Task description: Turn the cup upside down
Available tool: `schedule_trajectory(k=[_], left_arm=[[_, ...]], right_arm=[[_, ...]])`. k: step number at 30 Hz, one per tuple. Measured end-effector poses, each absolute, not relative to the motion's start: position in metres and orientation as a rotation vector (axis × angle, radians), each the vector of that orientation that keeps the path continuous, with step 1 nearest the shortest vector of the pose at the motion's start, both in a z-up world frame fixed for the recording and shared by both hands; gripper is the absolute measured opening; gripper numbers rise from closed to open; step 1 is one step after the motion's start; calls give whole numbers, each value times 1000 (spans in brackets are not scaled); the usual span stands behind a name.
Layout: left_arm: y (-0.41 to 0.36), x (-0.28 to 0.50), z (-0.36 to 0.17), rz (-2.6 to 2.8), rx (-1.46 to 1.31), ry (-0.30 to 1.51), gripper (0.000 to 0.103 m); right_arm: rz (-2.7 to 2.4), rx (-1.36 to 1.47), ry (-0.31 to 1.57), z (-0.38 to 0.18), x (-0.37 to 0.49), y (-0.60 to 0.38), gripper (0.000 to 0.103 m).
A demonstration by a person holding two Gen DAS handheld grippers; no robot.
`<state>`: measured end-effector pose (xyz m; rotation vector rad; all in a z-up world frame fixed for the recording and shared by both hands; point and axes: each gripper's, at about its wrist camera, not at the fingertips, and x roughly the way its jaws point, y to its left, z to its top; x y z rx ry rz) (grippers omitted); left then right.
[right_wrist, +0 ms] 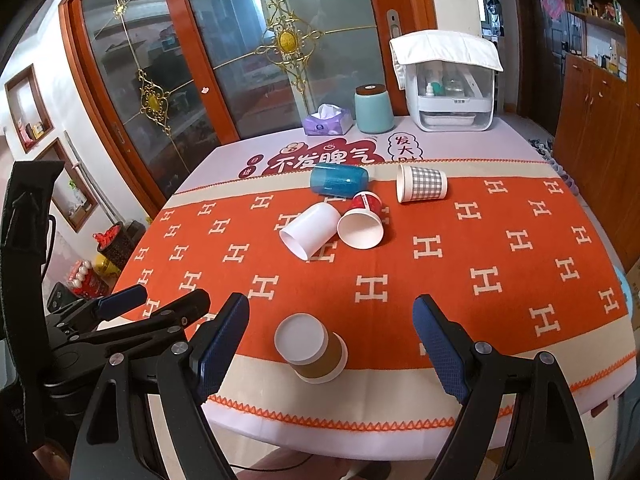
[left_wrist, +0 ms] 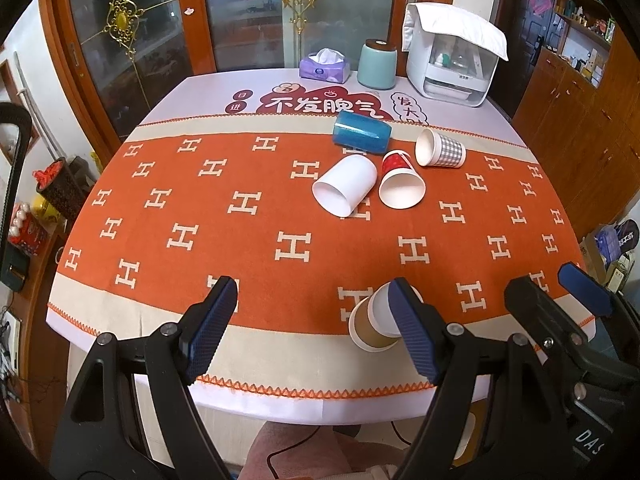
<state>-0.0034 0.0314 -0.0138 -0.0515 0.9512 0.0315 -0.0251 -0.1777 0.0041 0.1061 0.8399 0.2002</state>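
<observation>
Right wrist view, both tongs [right_wrist: 332, 344] [left_wrist: 316, 328] agape, empty, tablecloth [right_wrist: 500, 280] patterned with "H", brown cup [right_wrist: 316, 354] inverted.

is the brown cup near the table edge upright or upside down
Upside down: the brown cup stands on its wide rim with its closed white base facing up, between the open right gripper fingers, untouched.

Far beyond the jaws, at the back edge of the bench [right_wrist: 500, 432], a purple tissue box [right_wrist: 328, 121], a teal canister [right_wrist: 374, 109] and a towel-draped white appliance [right_wrist: 450, 92] stood in a row, before glass doors [right_wrist: 280, 40].
</observation>
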Motion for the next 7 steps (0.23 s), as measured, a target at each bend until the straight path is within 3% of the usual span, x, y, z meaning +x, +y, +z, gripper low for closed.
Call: schedule_trajectory(k=[7], left_arm=[[33,-5,-18,35,-56,962,76]], right_arm=[[208,109,854,2,-20,-176,85]])
